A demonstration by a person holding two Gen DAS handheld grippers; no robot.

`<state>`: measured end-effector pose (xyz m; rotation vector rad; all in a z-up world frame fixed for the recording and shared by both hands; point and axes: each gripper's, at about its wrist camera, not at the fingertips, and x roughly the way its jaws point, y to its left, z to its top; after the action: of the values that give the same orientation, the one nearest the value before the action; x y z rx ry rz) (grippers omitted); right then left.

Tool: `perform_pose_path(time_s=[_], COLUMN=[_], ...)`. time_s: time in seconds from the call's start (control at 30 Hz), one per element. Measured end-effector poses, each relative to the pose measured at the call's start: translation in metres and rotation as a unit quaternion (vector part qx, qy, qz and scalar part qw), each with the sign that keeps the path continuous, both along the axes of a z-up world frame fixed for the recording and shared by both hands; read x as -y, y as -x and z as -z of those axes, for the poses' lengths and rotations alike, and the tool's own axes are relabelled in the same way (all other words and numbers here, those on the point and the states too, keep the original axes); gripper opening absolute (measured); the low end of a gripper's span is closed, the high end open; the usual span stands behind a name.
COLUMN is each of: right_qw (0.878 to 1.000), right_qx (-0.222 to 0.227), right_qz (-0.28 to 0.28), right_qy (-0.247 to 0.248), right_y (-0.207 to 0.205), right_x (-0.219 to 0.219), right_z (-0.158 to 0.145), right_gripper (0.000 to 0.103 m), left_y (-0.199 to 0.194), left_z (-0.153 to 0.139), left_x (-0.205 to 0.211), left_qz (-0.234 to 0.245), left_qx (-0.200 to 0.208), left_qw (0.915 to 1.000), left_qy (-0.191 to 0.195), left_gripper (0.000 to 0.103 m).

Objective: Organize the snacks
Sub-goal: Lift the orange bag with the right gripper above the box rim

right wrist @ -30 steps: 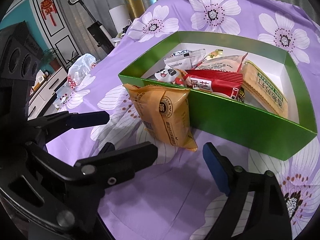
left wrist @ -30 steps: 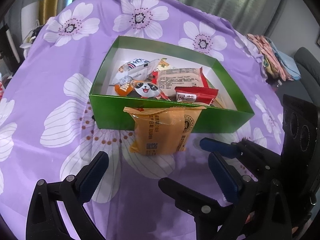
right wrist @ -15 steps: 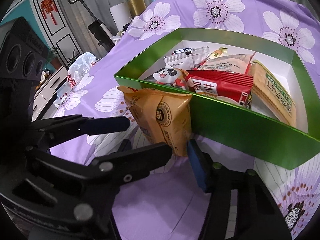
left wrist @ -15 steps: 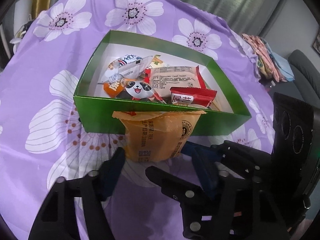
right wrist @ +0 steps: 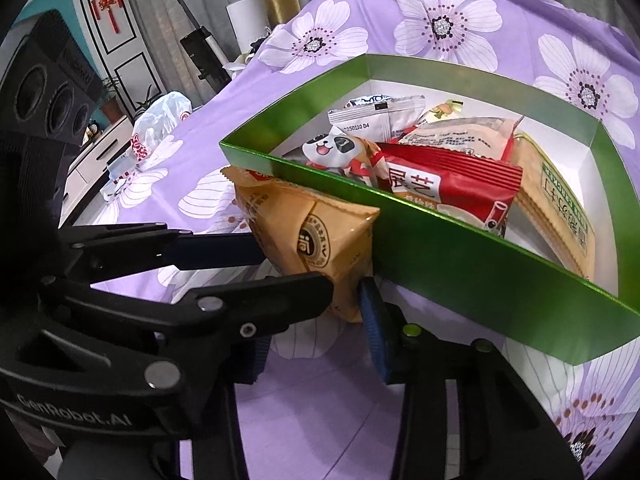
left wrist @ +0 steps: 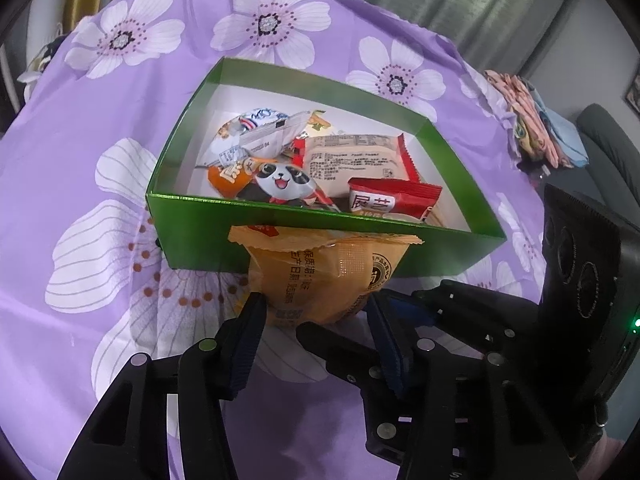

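An orange snack packet (left wrist: 320,276) leans upright against the near outer wall of a green box (left wrist: 200,236) on a purple flowered cloth. It also shows in the right wrist view (right wrist: 316,240). My left gripper (left wrist: 316,320) is open, its fingers either side of the packet's lower end. My right gripper (right wrist: 340,292) is open too, its fingers close around the packet's bottom corner. The green box (right wrist: 460,256) holds several snacks, among them a red packet (left wrist: 392,200) and a panda packet (left wrist: 282,180).
The cloth-covered table drops away at the left and far edges. Folded cloths (left wrist: 536,120) lie at the far right. A white plastic bag (right wrist: 156,120) lies on the table's far left; a vacuum and cabinet stand beyond.
Both grippers have moved forward to the orange packet and narrowed around it. The packet still leans on the box wall.
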<state>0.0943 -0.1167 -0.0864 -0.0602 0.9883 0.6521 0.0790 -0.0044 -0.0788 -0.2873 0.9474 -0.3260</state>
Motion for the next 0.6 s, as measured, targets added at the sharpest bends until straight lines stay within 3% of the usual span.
perform_pose_path(time_s=[0.07,0.2,0.53,0.6], right_qw=[1.0,1.0,1.0,0.999], right_qx=[-0.005,-0.003,-0.01,-0.022], right_qz=[0.0,-0.006,-0.013,-0.011], right_qy=[-0.01,-0.009,-0.027,-0.032], right_y=[0.0,0.007,0.011,0.007], right_x=[0.001,-0.005,-0.007,-0.004], right_z=[-0.001,-0.006,-0.005,-0.003], right_gripper=[0.037,0.032,0.022,0.021], left_y=[0.002,0.008,0.007,0.009], left_z=[-0.002,-0.007,-0.004,-0.006], left_x=[0.0,0.005,-0.004,-0.01], left_qz=[0.008,0.005,0.004,-0.019], left_qx=[-0.002,0.008,-0.009,0.0], left_qw=[0.9998,0.9999,0.9995,0.9997], left_qy=[0.017,-0.01,0.029,0.013], left_gripper=[0.042,0.042,0.037,0.037])
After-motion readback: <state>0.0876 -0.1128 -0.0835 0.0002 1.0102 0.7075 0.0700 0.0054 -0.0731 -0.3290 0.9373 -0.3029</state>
